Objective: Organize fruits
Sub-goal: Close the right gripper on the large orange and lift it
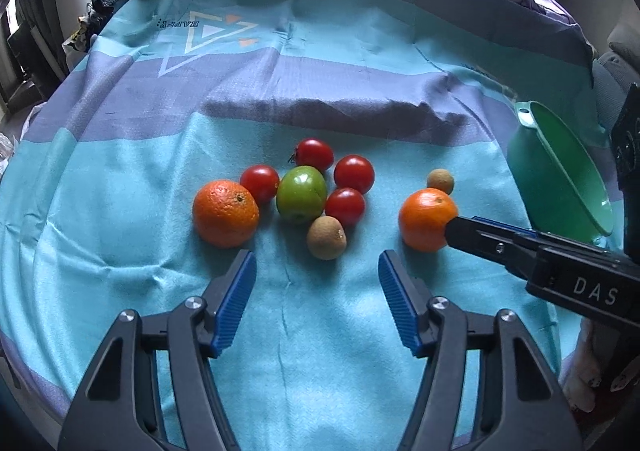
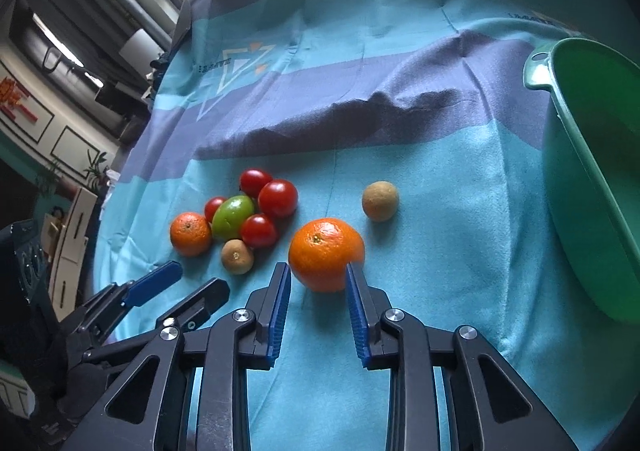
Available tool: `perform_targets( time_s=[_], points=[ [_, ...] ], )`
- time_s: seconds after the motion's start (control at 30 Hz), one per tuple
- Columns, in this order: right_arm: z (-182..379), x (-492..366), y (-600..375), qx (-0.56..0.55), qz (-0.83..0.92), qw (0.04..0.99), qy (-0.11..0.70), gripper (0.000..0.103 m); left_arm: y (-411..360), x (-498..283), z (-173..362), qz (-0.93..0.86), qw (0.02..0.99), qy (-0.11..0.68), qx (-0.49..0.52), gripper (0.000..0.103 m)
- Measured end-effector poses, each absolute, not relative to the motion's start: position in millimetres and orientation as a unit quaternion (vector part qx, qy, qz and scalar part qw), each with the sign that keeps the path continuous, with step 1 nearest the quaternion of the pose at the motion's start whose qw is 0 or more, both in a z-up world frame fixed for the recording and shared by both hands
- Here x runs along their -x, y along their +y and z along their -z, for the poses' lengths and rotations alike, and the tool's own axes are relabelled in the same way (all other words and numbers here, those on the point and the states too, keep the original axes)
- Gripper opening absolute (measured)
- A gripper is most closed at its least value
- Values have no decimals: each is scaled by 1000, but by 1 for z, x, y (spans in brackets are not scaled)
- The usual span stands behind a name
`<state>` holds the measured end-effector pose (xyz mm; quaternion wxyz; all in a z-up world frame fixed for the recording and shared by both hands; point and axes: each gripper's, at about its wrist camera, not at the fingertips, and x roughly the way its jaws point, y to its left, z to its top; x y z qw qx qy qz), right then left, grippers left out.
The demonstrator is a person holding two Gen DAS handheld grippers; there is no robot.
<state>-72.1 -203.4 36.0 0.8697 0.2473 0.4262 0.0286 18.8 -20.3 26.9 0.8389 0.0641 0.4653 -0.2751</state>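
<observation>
Now, progress: bowl (image 2: 592,187) empty; nine fruits on cloth (image 1: 120,251).
Right gripper (image 2: 319,278): jaws apart, straddling orange (image 2: 326,253).
Left gripper (image 1: 317,265): apart, idle.

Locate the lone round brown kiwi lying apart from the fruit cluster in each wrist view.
Left wrist: round brown kiwi, right of centre, just behind the orange that the right gripper reaches.
Right wrist, centre, beyond the same orange.
Shared landmark: green plastic basin to its right.
</observation>
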Motion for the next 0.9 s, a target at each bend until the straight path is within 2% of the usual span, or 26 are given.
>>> perform_targets(
  time_s=[0.07,0.2,0.3,0.77,0.9],
  points=[
    [-39,71,-204,-251,-26,869,425,31,-24,-18,-31,291,834,466,-49,63],
    [-40,66,-210,-272,-21,865,422,44,-38,-14,-32,327,820,469,-28,60],
    [-36,61,-216,-297,-25,855,425,44,-52,-13,-26,338,811,477,-37,54],
    [-16,43,-220,-301,-24,844,443,45,-87,-18,-2,369,774,512,-49,53],
    [-9,41,-219,-313,-40,838,446,46,-90,-24,5,364,775,513,-54,47]
  ],
)
